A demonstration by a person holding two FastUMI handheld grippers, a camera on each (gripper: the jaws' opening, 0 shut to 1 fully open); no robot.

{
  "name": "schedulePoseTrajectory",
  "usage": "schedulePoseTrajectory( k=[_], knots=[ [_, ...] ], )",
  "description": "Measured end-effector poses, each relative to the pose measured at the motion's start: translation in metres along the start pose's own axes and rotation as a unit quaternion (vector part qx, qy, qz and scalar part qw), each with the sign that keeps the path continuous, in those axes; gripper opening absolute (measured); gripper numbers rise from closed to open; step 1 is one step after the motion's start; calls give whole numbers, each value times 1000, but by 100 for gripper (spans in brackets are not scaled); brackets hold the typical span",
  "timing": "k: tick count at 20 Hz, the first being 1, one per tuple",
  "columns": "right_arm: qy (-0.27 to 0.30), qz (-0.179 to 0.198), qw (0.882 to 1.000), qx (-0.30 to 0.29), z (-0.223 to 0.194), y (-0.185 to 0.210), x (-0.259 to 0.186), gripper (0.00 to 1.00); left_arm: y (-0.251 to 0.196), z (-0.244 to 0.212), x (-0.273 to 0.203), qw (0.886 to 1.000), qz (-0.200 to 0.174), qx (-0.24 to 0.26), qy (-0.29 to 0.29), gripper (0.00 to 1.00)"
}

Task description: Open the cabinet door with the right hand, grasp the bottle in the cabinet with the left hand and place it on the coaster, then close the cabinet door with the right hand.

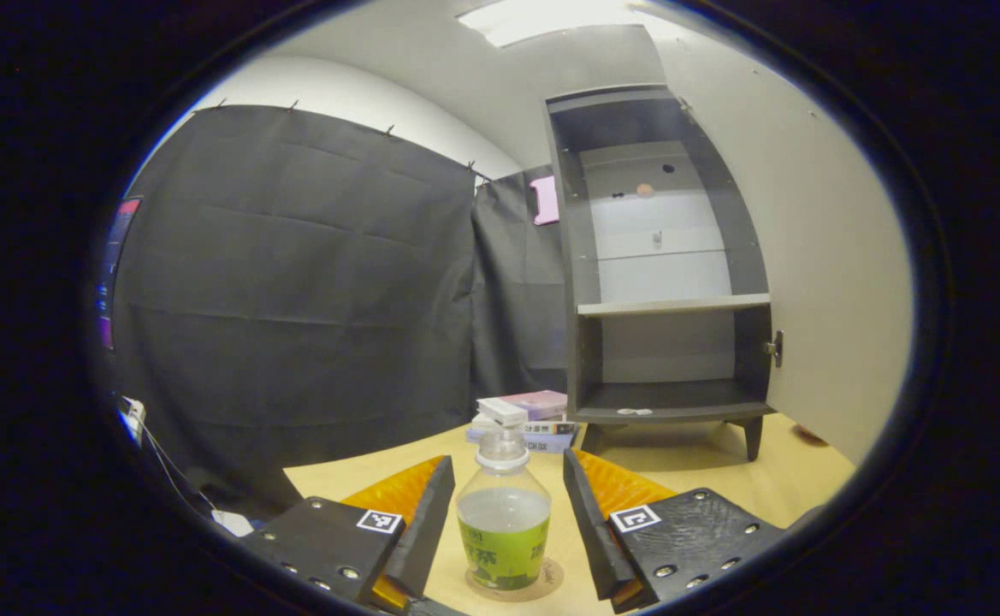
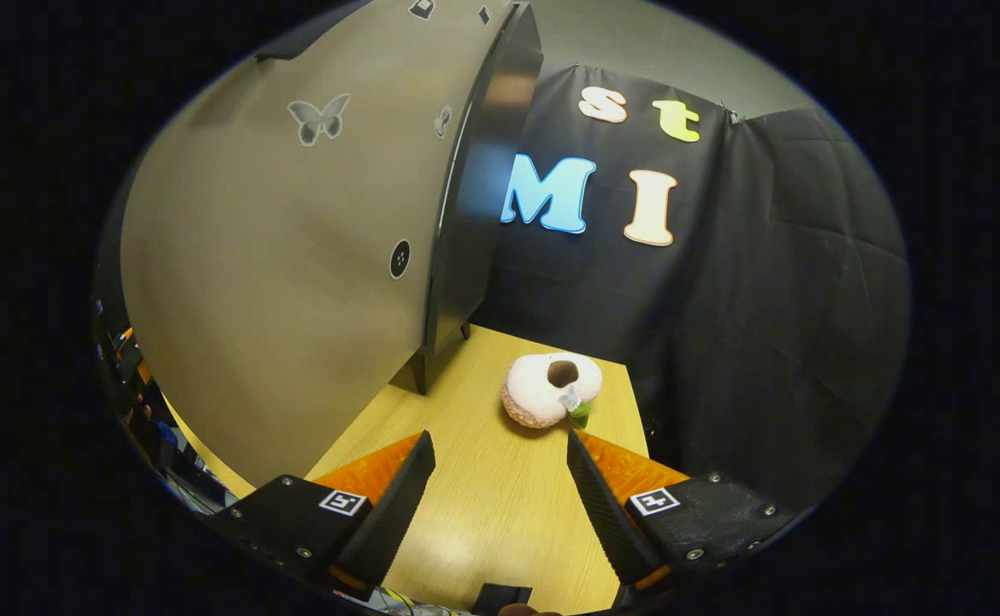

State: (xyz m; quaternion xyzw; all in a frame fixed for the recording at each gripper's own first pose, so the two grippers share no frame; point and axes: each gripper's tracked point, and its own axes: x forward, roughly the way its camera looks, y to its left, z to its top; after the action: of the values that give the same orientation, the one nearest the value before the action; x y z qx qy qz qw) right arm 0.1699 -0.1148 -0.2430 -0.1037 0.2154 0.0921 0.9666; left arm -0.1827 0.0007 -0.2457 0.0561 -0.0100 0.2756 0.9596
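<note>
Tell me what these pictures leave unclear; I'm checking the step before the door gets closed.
- Left gripper view: the coaster is mostly covered by the bottle, so how centred the bottle stands is unclear.
- Left gripper view: the small things on the cabinet floor are too small to tell.
- Right gripper view: the door hides the cabinet's inside.

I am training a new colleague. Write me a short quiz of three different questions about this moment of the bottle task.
1. True or false: the bottle stands upright on the coaster.
2. Multiple choice: the cabinet door is A) shut, B) open, C) taken off.
3. Short answer: how do the jaws of the left gripper stand relative to the bottle?

Key
1. True; the coaster shows under its base on the table.
2. B; the shelves inside the cabinet are exposed.
3. Open, one on each side of the bottle, with a gap on both sides.
</note>
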Motion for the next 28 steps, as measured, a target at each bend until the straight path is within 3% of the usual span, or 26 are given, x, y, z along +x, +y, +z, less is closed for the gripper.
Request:
schedulePoseTrajectory(
  k=[5,9,16,17,18,19,20,21,28],
  knots=[
    [-24,12,999,30,19,-5,-11,96,-4,50,-10,1000,-10,-6,8,72],
    [-56,13,997,41,46,-2,-27,96,-4,115,-24,1000,-22,-5,-7,72],
    [-107,59,988,93,100,9,-48,96,-6,209,-30,999,-31,-5,-12,78],
    [-113,62,986,107,109,8,-51,96,-13,218,-30,999,-43,-10,-2,66],
    [-118,63,984,117,117,7,-53,95,-25,229,-28,998,-60,-16,0,78],
    [-125,64,982,126,125,5,-56,95,-29,244,-29,998,-67,-17,-6,79],
    [-132,58,981,132,135,2,-59,95,-27,259,-29,997,-70,-16,-16,67],
    [-139,50,979,138,145,-3,-63,95,-30,273,-27,996,-81,-21,-29,78],
    [-194,9,964,182,214,-10,-101,94,-45,268,9,986,-166,-1,-7,79]
  ],
)
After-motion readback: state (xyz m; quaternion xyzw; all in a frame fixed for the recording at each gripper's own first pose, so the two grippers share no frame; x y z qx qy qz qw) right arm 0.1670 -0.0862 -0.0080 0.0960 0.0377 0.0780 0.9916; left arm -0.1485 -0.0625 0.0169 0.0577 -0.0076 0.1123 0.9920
